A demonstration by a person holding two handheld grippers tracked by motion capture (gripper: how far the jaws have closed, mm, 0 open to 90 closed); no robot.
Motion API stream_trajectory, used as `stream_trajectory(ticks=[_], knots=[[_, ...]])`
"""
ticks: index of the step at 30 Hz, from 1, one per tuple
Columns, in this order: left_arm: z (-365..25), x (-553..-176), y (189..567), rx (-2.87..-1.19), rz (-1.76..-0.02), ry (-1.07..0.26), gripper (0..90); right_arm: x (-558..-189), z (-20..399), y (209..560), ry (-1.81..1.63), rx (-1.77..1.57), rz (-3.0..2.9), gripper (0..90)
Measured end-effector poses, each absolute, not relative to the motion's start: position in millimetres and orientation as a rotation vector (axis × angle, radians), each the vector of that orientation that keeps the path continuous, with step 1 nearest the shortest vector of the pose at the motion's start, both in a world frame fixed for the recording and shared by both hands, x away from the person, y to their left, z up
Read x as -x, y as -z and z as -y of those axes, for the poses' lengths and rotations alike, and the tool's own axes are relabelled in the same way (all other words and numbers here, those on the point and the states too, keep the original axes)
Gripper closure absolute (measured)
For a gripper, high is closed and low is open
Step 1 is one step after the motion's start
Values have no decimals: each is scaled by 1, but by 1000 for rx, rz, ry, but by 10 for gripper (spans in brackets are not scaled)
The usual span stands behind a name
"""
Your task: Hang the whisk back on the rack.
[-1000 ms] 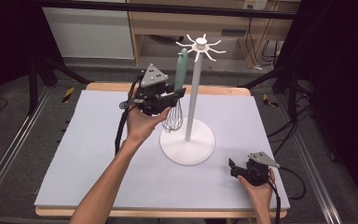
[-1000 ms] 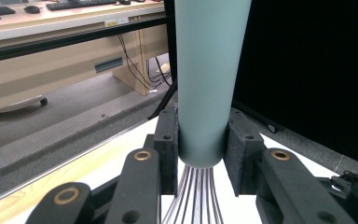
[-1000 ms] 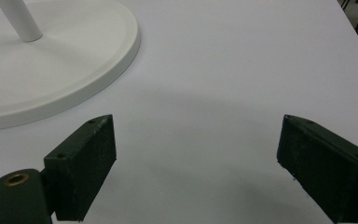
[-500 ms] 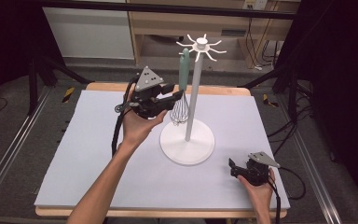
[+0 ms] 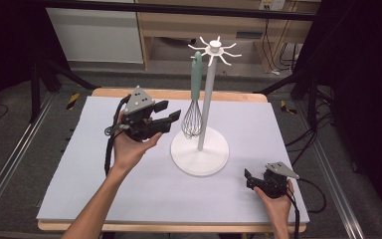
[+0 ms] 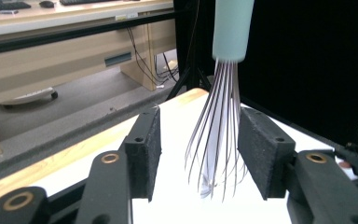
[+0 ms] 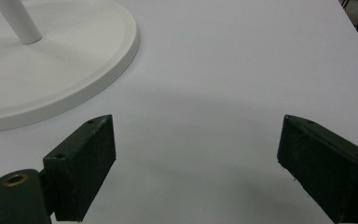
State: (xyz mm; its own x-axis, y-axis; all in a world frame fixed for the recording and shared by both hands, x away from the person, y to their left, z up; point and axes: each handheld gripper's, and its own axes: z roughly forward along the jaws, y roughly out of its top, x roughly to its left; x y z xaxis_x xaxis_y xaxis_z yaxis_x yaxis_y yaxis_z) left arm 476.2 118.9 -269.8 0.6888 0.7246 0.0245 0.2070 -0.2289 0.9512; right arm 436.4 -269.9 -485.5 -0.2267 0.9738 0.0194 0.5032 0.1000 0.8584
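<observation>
High view shows a whisk (image 5: 193,107) hanging from one hook of a white stand (image 5: 200,149) that sits on the pale table (image 5: 79,184), slightly right of centre. The whisk has a pale green handle above a cage of thin metal wires that bulges near the bottom and hangs clear of the stand's round base. The left gripper (image 5: 171,115) is held just left of the wires, apart from them; its jaws have just been opening and now stand about half apart. The right gripper (image 5: 249,178) rests at the near right of the table, well apart from the stand.

Left gripper view gives what the high view cannot: the wire loops (image 6: 216,140) one by one, hanging beyond the gap between the two black pads (image 6: 144,149), neither pad pressing on them. Right gripper view shows the right gripper's jaws wide open over bare table, nothing between them, with the stand's base rim (image 7: 98,88) at far left
</observation>
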Motion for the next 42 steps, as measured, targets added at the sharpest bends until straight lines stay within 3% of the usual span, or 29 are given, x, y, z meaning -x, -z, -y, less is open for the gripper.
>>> stream_trajectory(ticks=[42], knots=[[-225, -451, 408, -1829, -1089, -516, 349, -436, 271, 485, -1056, -1466, -1783, 104]])
